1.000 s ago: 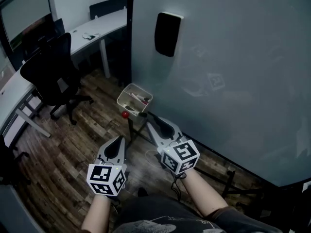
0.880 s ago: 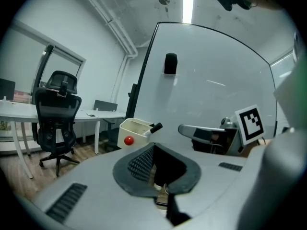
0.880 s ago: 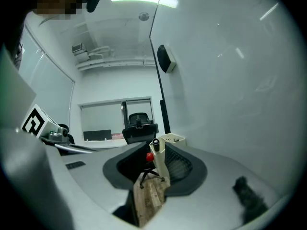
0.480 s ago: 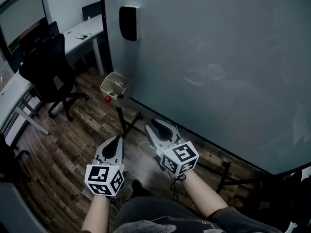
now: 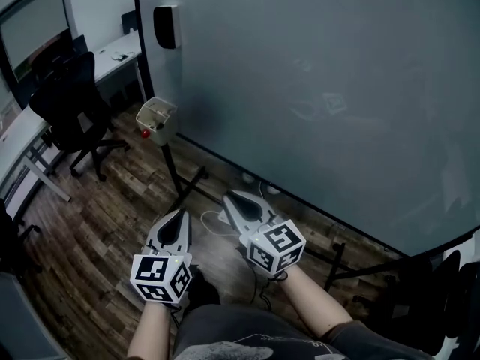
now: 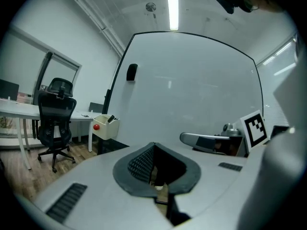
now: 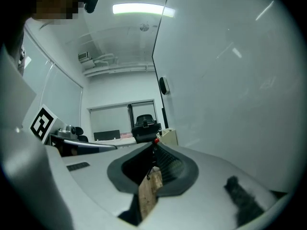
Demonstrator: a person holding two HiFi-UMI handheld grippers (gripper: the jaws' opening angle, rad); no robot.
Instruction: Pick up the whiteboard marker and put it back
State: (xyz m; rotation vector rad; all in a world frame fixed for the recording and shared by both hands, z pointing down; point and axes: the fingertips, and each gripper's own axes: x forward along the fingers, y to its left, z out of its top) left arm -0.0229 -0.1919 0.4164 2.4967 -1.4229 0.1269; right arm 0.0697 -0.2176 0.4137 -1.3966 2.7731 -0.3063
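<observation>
- Currently left gripper point(image 5: 178, 213) and right gripper point(image 5: 228, 196) sit low by the person's lap. Jaws are together on each, nothing pinched, only floor shows through.
- Whiteboard marker point(image 6: 111, 119): dark stub poking out of the cream tray point(image 5: 162, 123) on its stand, at the far-left edge of the whiteboard point(image 5: 315, 66).
- Long axis near upright, leaning slightly right, judging from the left gripper view.
- Tray lies far and left of both grippers, well apart. Left one looks marginally nearer, so I'd reach with that, jaws opened first.
</observation>
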